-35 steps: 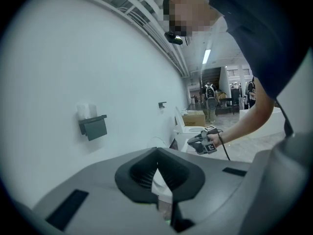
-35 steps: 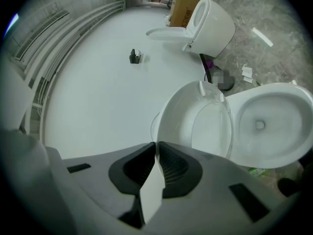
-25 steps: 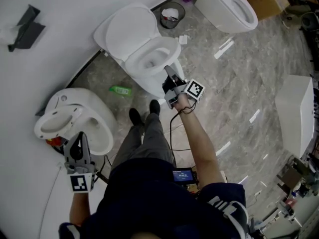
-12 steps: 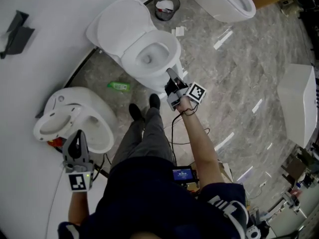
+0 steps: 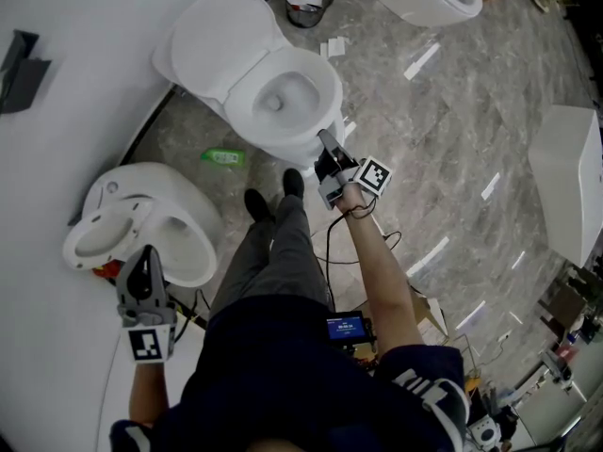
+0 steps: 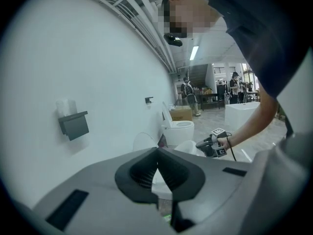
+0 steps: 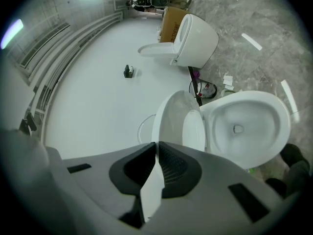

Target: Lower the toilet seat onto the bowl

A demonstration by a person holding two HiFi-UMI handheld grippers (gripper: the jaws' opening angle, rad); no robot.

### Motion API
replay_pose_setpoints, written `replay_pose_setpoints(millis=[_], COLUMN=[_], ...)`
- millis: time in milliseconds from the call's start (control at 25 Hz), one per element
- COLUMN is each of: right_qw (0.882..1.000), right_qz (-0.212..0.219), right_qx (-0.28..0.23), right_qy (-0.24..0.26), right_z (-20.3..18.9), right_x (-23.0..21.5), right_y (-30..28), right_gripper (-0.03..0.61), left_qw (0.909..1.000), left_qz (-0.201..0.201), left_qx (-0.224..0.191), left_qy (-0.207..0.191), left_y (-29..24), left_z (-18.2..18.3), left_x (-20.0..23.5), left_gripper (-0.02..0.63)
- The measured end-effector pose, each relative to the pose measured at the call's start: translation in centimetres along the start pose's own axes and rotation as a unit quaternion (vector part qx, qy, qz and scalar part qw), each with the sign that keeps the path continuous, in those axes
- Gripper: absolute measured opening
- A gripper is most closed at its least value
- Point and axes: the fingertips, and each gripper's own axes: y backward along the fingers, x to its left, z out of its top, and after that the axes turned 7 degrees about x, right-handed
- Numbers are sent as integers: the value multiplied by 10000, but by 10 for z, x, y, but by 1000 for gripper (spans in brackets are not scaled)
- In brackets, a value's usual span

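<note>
Both grippers are pressed shut with nothing between their jaws. Over the last second the right gripper (image 5: 325,139) has sunk a little and drawn in at the front rim of the bowl (image 5: 287,97). The left gripper (image 5: 146,252) hangs low beside a second toilet (image 5: 141,219), well apart from the task. That reads as an approach only: the seat (image 5: 221,40) still stands raised at the back of the bowl (untouched, I judge), so the lowering is all to come. Reaching it means passing over the open bowl to the seat's upper edge. Open floor (image 5: 443,158) lies to the right. The wall (image 5: 75,139) curves close behind, with a bin (image 5: 309,3) and a green bottle (image 5: 223,157) near the base.
</note>
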Motion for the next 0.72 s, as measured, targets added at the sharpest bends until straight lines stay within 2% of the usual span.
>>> replay_pose_setpoints(millis=[720], right_qw=[9993], right_qz=[-299], right_qx=[-189], right_qy=[-151], right_z=[-2], right_x=[-49], right_y=[37], right_gripper=[40], left_qw=[9996], left_qz=[-179], left_qx=[184], left_qy=[-89], left_y=[-11], left_z=[-12], left_x=[-18], left_gripper=[25])
